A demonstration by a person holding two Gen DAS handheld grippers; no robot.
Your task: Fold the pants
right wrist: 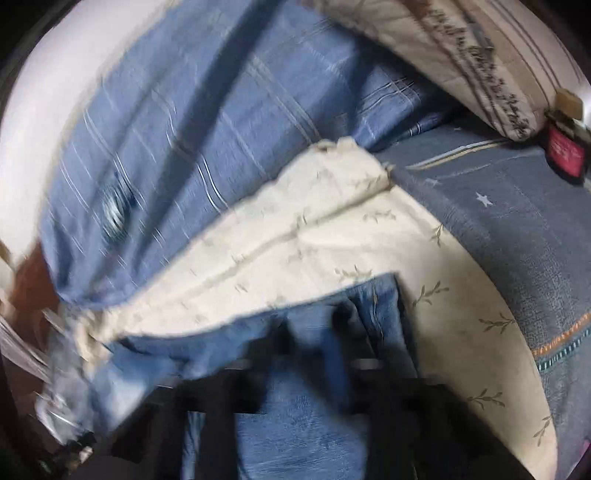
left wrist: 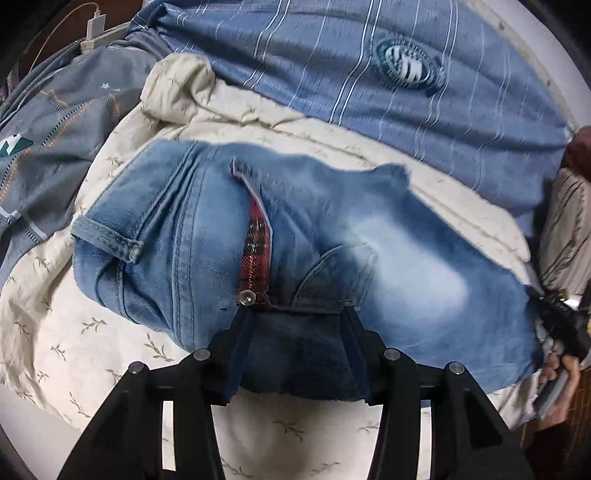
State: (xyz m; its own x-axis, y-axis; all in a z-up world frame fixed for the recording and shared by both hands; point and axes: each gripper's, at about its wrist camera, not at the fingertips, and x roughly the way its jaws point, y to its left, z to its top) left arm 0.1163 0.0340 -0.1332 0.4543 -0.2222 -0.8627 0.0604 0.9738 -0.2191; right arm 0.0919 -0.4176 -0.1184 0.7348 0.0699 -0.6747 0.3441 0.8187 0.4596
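Light blue jeans (left wrist: 369, 236) lie on a cream leaf-print sheet (left wrist: 74, 332), with a red plaid lining showing at the open fly (left wrist: 255, 254). My left gripper (left wrist: 295, 314) has its fingers around the waistband by the metal button (left wrist: 246, 297), with denim filling the gap. In the blurred right wrist view, my right gripper (right wrist: 314, 332) has denim of the jeans (right wrist: 295, 424) between its dark fingers. The right gripper also shows in the left wrist view (left wrist: 561, 317), at the far right edge of the jeans.
A blue striped quilt (left wrist: 369, 74) lies bunched behind the jeans. A grey-blue star-print cover (left wrist: 55, 122) lies at left. A striped pillow (right wrist: 480, 55) and a white charger (left wrist: 94, 26) sit at the bed's edges.
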